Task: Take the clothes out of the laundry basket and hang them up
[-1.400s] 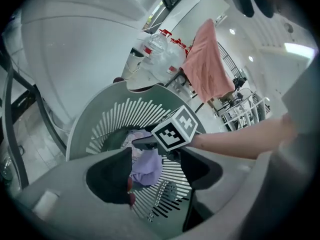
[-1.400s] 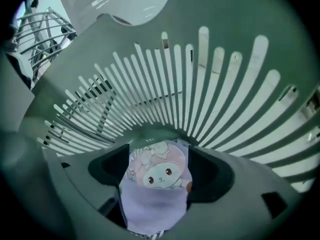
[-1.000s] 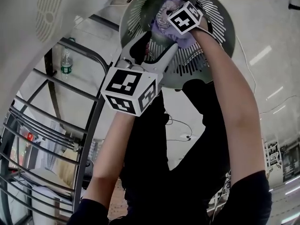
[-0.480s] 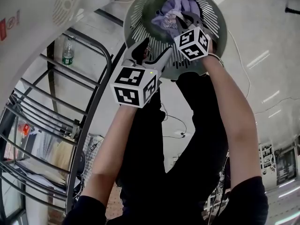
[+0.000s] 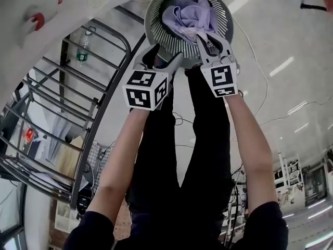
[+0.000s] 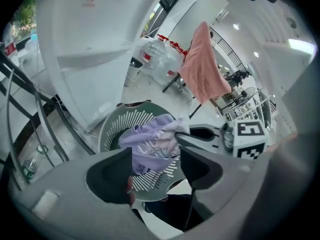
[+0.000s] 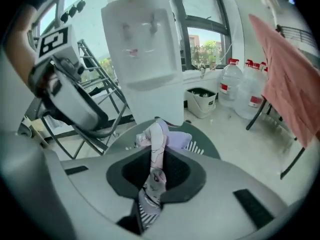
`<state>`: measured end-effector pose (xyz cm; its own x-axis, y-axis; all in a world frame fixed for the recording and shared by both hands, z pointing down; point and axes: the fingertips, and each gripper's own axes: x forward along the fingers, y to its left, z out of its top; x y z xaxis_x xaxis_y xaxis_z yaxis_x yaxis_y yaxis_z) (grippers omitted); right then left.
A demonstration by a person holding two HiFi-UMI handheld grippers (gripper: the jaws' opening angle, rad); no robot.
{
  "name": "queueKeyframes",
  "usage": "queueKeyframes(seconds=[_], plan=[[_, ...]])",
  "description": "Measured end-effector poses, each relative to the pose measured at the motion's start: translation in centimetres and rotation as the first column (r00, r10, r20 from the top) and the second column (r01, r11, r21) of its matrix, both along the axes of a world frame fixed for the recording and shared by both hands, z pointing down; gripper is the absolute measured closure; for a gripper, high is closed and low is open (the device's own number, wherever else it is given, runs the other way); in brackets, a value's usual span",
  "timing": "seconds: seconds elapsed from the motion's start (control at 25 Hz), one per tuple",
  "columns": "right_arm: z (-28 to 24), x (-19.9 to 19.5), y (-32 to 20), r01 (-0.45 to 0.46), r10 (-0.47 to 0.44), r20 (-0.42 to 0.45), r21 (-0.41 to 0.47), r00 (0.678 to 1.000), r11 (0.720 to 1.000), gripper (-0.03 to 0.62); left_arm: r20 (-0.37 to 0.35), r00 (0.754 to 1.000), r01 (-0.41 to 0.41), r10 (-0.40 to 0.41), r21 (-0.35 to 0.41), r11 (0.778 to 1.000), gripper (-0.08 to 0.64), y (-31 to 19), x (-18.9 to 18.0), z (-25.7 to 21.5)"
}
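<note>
- Now my right gripper [image 5: 204, 35] has just pinched shut on the purple cloth [image 5: 190, 12] over the basket [image 5: 225, 22].
- My left gripper [image 5: 164, 55] is wide open, near it.

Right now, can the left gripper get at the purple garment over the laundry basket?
Probably yes: the left gripper is open and close to the purple garment, with nothing in the way.

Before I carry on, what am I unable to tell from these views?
- Anything left in the basket: head view and left gripper view, covered by the purple garment.
- What kind of garment it is: bunched up in every view where the right tongs pinch it.
- Full extent of the drying rack: head view, cut off by the left edge.
</note>
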<state>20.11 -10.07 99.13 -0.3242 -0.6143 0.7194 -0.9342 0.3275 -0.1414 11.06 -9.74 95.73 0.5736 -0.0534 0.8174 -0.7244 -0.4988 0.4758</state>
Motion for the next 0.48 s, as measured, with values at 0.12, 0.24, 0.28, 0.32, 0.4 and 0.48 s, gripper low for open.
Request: queueKeyframes(seconds=[0.12, 0.24, 0.28, 0.32, 0.4, 0.48], plan=[[-4.5, -0.5, 0.7, 0.012, -0.012, 0.015, 0.042, 1.0, 0.999, 0.543, 0.009, 0.999, 0.04, -0.04, 0.007, 0.999, 0.258, -0.9, -1.4, -1.9], [-10.4, -1.0, 1.0, 0.049, -0.052, 0.028, 0.109, 0.998, 0.993, 0.543, -0.005, 1.0, 0.017, -0.016, 0.047, 0.999, 0.258, -1.9, -1.8, -5.3], [-12.4, -1.2, 1.1, 0.066, -0.07, 0.023, 0.134, 0.997, 0.989, 0.543, -0.022, 1.0, 0.007, -0.005, 0.063, 0.998, 0.258, -2.3, -1.8, -6.7], [-14.5, -1.3, 1.3, 0.074, -0.079, 0.02, 0.157, 0.997, 0.985, 0.543, -0.043, 0.999, 0.0, 0.003, 0.076, 0.997, 0.258, -2.6, -1.7, -8.1], [-18.7, -1.3, 1.5, 0.065, -0.071, 0.025, 0.193, 0.997, 0.979, 0.543, -0.074, 0.997, -0.013, 0.021, 0.097, 0.995, 0.258, -3.3, -1.8, -10.9], [-22.8, -1.3, 1.6, 0.059, -0.066, 0.023, 0.226, 0.998, 0.972, 0.543, -0.092, 0.994, -0.046, 0.058, 0.136, 0.99, 0.258, -4.5, -1.6, -13.9]])
